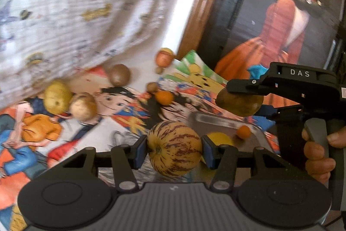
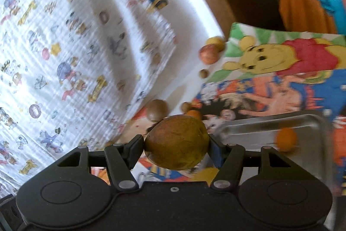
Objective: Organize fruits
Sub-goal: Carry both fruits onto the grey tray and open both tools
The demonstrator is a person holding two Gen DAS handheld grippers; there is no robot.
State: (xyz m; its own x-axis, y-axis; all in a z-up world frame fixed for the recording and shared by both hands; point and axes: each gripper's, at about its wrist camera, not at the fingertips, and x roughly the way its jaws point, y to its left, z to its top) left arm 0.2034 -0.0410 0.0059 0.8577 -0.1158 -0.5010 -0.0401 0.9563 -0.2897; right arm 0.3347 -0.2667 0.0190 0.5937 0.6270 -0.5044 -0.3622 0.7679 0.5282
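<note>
Hand (image 1: pixel 317 155) upright, right gripper (image 2: pixel 176 142) clamping pear (image 2: pixel 176 142)

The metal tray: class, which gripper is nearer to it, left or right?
Right. The right gripper, shut on a brown-green fruit, hangs at the metal tray far edge. The left gripper, shut on a striped fruit, sits farther back.

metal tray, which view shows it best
The right wrist view: the metal tray shows its rim, its near corner and a small orange fruit inside. In the left wrist view the tray is partly hidden behind the striped melon held in the left tool and by the right tool.
</note>
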